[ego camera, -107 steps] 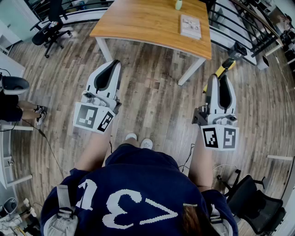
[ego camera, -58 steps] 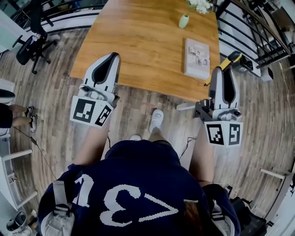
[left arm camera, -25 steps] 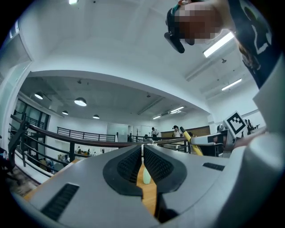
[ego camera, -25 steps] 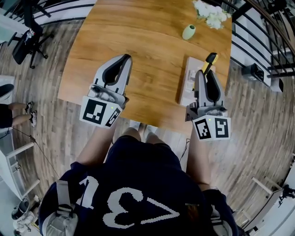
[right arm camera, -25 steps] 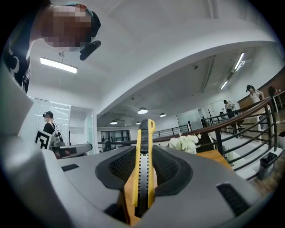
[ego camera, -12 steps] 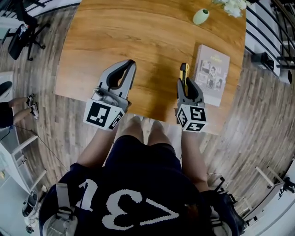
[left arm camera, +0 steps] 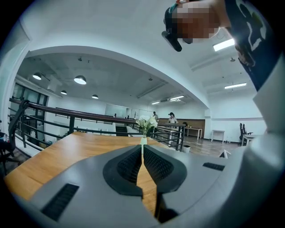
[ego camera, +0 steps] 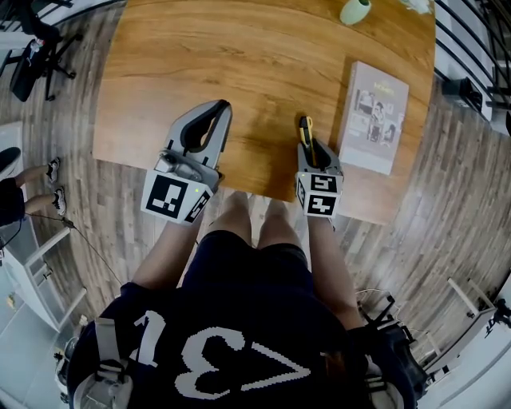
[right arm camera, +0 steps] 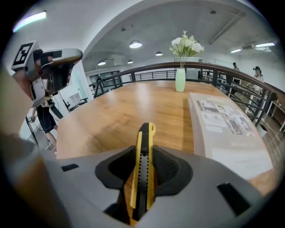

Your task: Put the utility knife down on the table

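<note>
A yellow and black utility knife (right arm camera: 143,164) sticks forward out of my right gripper (right arm camera: 144,171), whose jaws are shut on it. In the head view the utility knife (ego camera: 305,130) points away from me over the near part of the wooden table (ego camera: 239,72), and the right gripper (ego camera: 313,152) sits just left of the book. My left gripper (ego camera: 206,132) hovers over the table's near edge to the left, jaws shut with nothing between them; the left gripper (left arm camera: 141,153) looks along the tabletop.
A grey book (ego camera: 373,116) lies on the table right of the knife. A pale green vase (ego camera: 354,11) with white flowers (right arm camera: 185,44) stands at the far side. A black railing (right arm camera: 147,73) runs behind the table. Office chairs (ego camera: 32,48) stand on the floor at left.
I walked up to the table. The right gripper with the knife swung from beside the book to the left of it and came lower and closer; the left gripper barely shifted.
</note>
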Demonstrator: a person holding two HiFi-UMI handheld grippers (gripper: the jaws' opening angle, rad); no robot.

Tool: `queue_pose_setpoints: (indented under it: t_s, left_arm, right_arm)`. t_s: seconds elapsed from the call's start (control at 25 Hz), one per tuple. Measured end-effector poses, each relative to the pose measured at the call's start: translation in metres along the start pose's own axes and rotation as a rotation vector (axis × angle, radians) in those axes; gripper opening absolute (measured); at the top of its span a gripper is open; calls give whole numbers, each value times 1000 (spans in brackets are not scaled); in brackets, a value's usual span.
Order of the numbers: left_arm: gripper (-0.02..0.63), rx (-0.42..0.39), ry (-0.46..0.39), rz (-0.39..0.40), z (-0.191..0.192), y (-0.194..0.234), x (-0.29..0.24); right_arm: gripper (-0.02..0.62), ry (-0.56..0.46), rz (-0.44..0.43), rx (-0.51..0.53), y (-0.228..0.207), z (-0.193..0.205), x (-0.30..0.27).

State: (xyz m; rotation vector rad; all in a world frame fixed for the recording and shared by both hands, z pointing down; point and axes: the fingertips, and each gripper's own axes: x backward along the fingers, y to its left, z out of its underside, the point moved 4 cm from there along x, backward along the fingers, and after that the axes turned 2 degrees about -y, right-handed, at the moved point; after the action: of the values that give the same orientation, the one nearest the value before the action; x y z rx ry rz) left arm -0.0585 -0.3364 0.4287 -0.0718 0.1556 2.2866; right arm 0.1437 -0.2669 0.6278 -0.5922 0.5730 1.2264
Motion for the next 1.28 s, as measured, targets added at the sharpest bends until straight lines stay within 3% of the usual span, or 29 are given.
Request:
queue_pose_setpoints:
  t_s: [0.16,0.24,0.32,0.64,0.84,1.04,1.28]
  left_arm:
    - [25,-9,-14,-8,-8,2,3]
    - [25,-16,-28,-10,-15,2,3]
    - [25,-19,-45,-15,-25,1,3]
    - [25,-67,-167,-11,-88,-7,-1]
    - [25,-98,-235,-20,-127,-7,0]
    - [25,-127,-295,-23,-152,-9,-2]
    - [25,-131,-305,-22,-157,-15,0]
  right_arm:
    - [124,-45,-4,-15,-3,-12,8]
    - [59,-126,2,-17,-7,-36,20]
    - [39,-212,5,-28,-13,-64,36]
    - [25,-605,37,-4,-35,-196,131]
    - [25,-785,16,-9,-36,-247,190]
    - [23,-889,8,31,-33,-273,226]
    - [23,-938,-9,54,-26,-280,244]
